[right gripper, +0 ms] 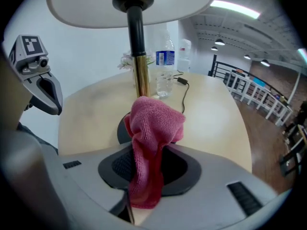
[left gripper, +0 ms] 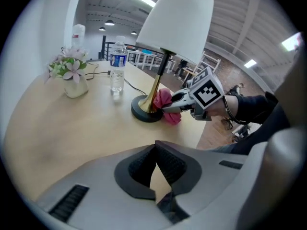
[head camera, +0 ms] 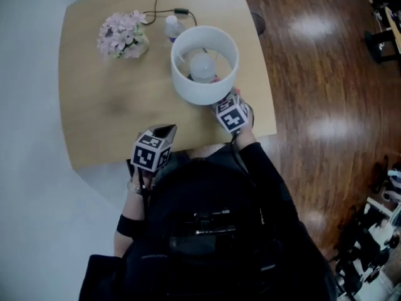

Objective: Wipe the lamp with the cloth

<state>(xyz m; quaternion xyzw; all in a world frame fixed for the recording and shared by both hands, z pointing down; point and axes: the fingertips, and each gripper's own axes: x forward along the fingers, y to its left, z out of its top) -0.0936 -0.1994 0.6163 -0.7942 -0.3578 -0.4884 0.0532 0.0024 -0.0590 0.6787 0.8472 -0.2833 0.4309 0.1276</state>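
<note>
Head view: the left gripper (head camera: pixel 164 130) is hovering over the table's (head camera: pixel 106 118) near edge, and the lamp (head camera: pixel 205 64) is standing by its right edge. Left gripper view: its jaws are pressing together, empty. Right gripper view: the right gripper (right gripper: pixel 146 169) is pinching the pink cloth (right gripper: pixel 153 123) at the lamp's stem.

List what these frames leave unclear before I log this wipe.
- Lamp base: head view, hidden under the shade.
- Pole, its foot: right gripper view, behind the cloth.
- Cord, far end: head view, cut off at top edge.
- Bottle, label print: too small in every view.
</note>
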